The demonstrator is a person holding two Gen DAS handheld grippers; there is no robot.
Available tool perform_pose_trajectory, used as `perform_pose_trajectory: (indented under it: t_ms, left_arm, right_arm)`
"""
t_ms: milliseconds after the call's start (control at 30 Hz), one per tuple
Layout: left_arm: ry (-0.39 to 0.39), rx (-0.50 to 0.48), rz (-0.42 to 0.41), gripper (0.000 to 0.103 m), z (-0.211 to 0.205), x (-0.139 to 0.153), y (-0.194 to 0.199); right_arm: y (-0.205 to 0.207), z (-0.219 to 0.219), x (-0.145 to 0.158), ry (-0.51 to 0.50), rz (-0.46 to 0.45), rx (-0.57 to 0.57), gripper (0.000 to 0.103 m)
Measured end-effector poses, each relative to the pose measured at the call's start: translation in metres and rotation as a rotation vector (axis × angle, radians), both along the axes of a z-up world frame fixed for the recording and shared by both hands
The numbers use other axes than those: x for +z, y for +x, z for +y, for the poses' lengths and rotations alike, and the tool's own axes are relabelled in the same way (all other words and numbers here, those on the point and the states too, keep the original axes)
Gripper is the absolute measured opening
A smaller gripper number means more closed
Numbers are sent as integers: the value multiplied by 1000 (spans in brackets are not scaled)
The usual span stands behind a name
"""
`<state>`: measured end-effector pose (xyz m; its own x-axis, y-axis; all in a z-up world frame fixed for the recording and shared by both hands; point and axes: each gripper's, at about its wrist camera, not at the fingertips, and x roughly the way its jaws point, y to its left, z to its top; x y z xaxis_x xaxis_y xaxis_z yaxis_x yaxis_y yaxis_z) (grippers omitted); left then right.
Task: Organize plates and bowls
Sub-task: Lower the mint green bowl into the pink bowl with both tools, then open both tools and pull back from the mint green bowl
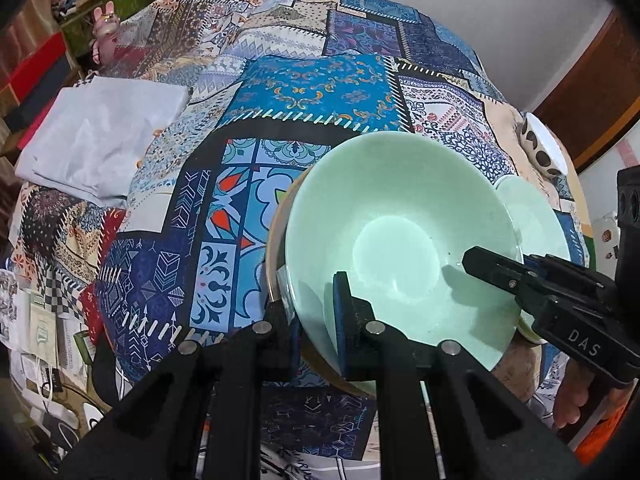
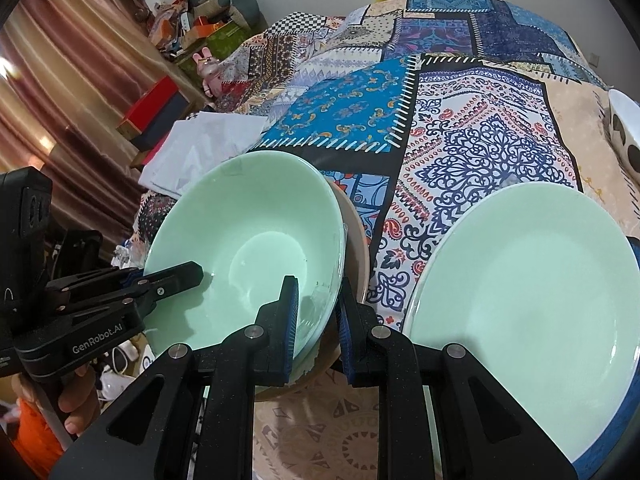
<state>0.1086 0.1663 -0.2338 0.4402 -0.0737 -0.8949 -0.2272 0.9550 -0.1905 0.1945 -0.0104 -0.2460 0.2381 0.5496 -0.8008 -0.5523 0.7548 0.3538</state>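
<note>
together, the left tool (image 1: 320,320) and right tool (image 2: 318,328) each clench a rim of the green bowl (image 1: 396,232), from opposite sides. it sits tilted in a tan bowl (image 2: 356,236) on the patchwork-covered bench (image 1: 312,92), with the green plate (image 2: 528,276) just beside and a spotted bowl (image 2: 626,132) farther off.

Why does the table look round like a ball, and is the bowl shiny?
Left wrist view: the fisheye lens bends the tablecloth into a dome, with dark corners; the green bowl has soft glare in its bottom. Right wrist view: same bulge, and the plate shines faintly, with a gripper shadow near its lower edge.
</note>
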Motion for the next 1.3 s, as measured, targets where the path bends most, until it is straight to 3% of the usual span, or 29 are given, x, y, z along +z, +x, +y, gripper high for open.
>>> perform_pose_trajectory:
  t_ms: [267,767,833,1000,1233,1300]
  left_arm:
    - [20,-10,6,13,-2,-2,1]
    - [111,-45,26,20,-15,-2,8]
    - [110,-42,17,21,-15,-1,7]
    - [77,-27,18,23,-11,2,10]
    - [87,-21,20,41,-13,18,8]
    - [111,-23,8,47,-15,25,8]
  right_arm:
    - [-3,4,8,-40,-41,36,21]
    - [-2,-5,11,-23,-41,37,25]
    - [-5,-7,16,-42,-91,28,25]
    - [-3,-10,17,-46,-90,40,25]
    - [-3,-23,20,-21,-86,23,28]
    - [-2,-30,26,-13,-101,12,33]
